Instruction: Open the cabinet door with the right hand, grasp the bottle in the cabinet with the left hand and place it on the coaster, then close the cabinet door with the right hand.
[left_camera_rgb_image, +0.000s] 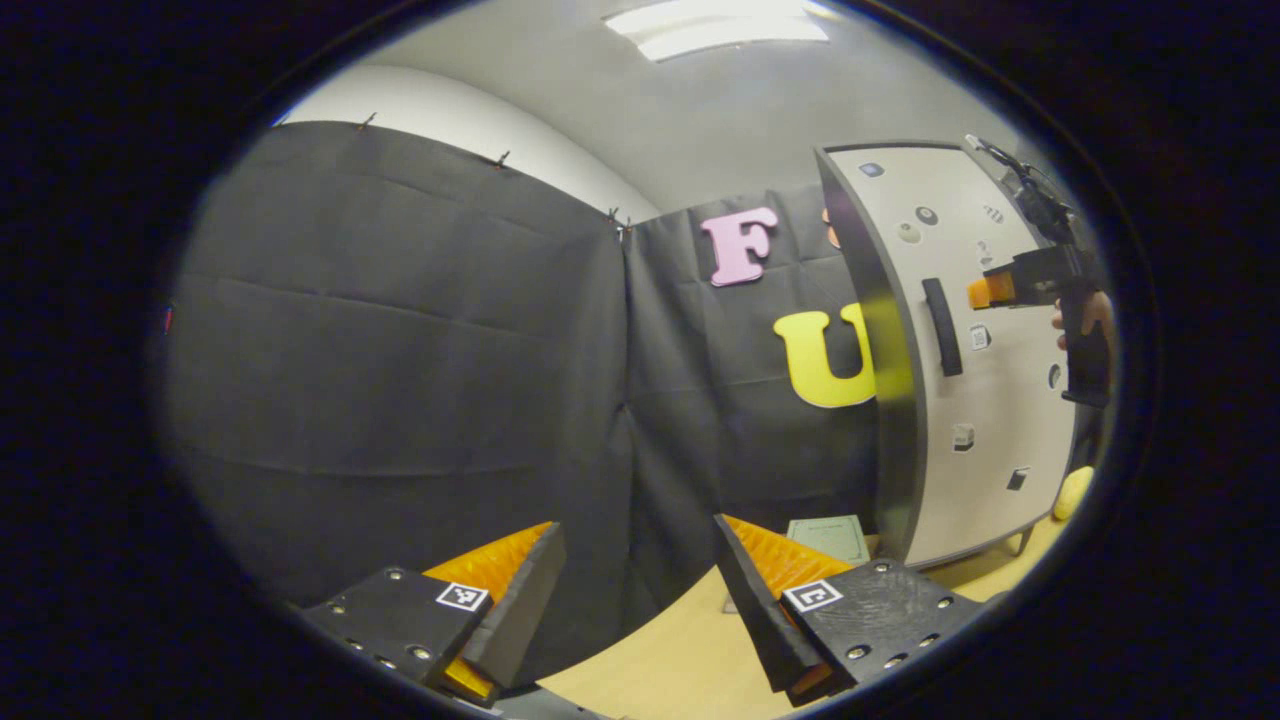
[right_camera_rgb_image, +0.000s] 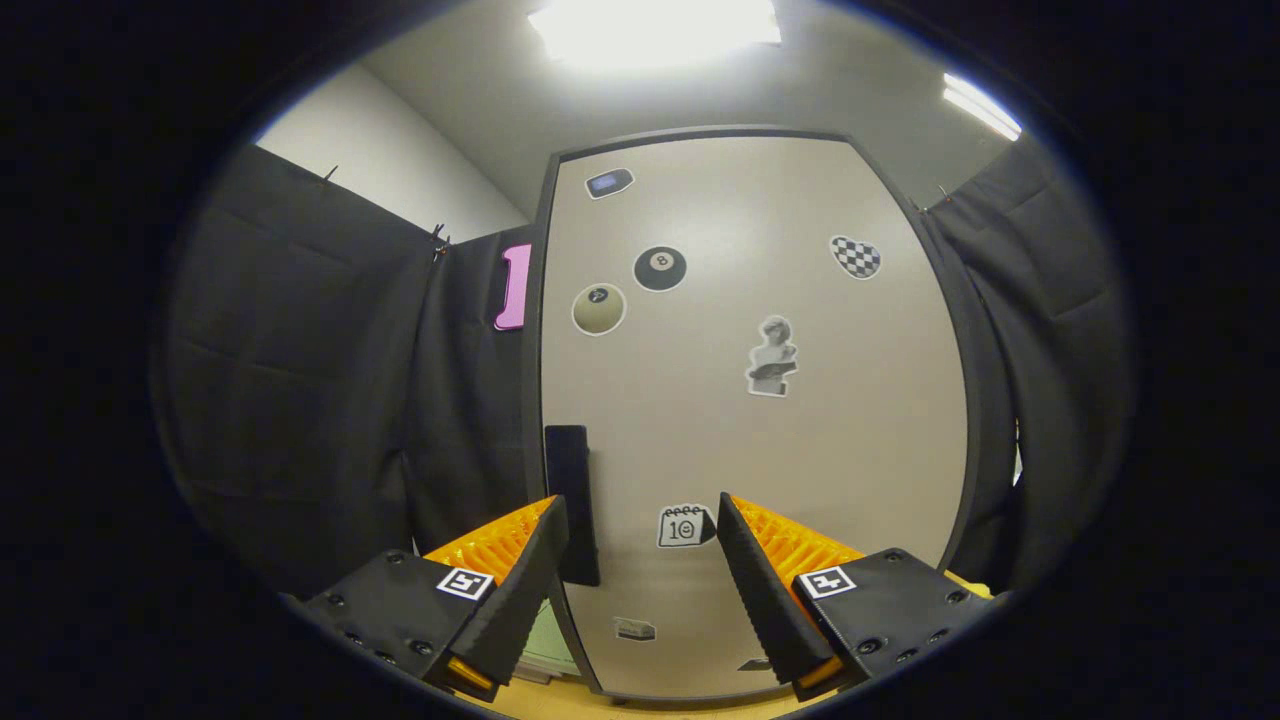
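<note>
A tall cabinet (left_camera_rgb_image: 985, 420) stands on the right of the table, its beige sticker-covered door (right_camera_rgb_image: 760, 430) shut. The door's dark vertical handle (left_camera_rgb_image: 941, 327) sits near its left edge; in the right gripper view the handle (right_camera_rgb_image: 570, 500) lies just behind my left finger. My right gripper (right_camera_rgb_image: 640, 580) is open, close to the door and slightly right of the handle. In the left gripper view, the right gripper (left_camera_rgb_image: 985, 292) hovers before the door, held by a hand (left_camera_rgb_image: 1092, 315). My left gripper (left_camera_rgb_image: 640, 610) is open and empty, left of the cabinet. A pale green coaster (left_camera_rgb_image: 828, 538) lies by the cabinet's base. The bottle is hidden.
The wooden table (left_camera_rgb_image: 680, 660) runs under both grippers. Black cloth walls (left_camera_rgb_image: 400, 350) close off the back and left. A yellow object (left_camera_rgb_image: 1072, 492) shows at the cabinet's lower right. A green edge of the coaster (right_camera_rgb_image: 545, 640) shows left of the door's bottom.
</note>
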